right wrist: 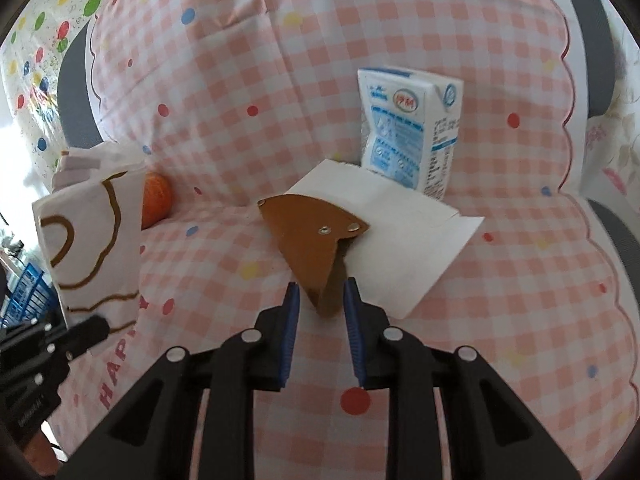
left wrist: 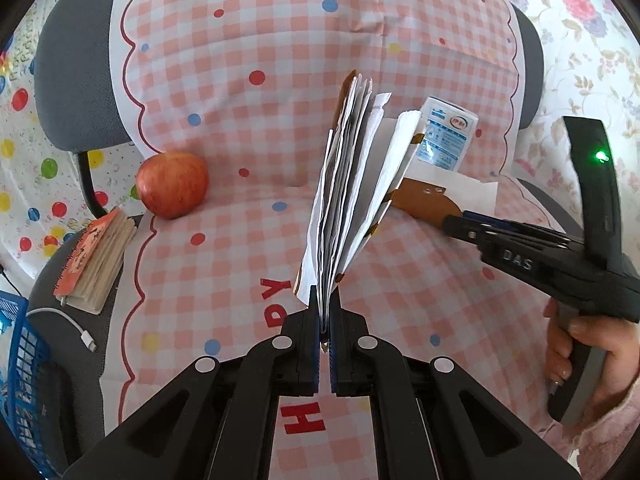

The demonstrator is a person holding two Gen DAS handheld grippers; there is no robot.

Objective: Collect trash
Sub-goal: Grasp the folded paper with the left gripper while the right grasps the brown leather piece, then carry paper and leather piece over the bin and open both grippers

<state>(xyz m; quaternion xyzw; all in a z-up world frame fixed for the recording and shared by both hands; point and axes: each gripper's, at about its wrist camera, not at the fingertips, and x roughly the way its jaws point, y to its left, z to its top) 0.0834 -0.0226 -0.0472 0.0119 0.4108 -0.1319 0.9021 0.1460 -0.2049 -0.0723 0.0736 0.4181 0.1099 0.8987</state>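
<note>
My left gripper [left wrist: 325, 292] is shut on a folded white paper wrapper with brown lines [left wrist: 348, 184], held upright above the pink checked chair cover [left wrist: 240, 80]; the wrapper [right wrist: 88, 240] also shows at the left of the right wrist view. My right gripper [right wrist: 320, 300] straddles the tip of a brown cardboard wedge [right wrist: 308, 240], with a gap still showing at its left pad. The wedge lies on a white sheet of paper [right wrist: 408, 240]. Behind it stands a blue-and-white milk carton [right wrist: 412, 128]. In the left wrist view the right gripper [left wrist: 452, 222] reaches the wedge [left wrist: 424, 200] from the right.
A red apple [left wrist: 173, 184] sits at the seat's back left. A spiral notebook [left wrist: 96, 260] and a white cable [left wrist: 86, 338] lie on the seat's left edge, beside a blue basket [left wrist: 20, 380]. A hand [left wrist: 576, 344] grips the right tool.
</note>
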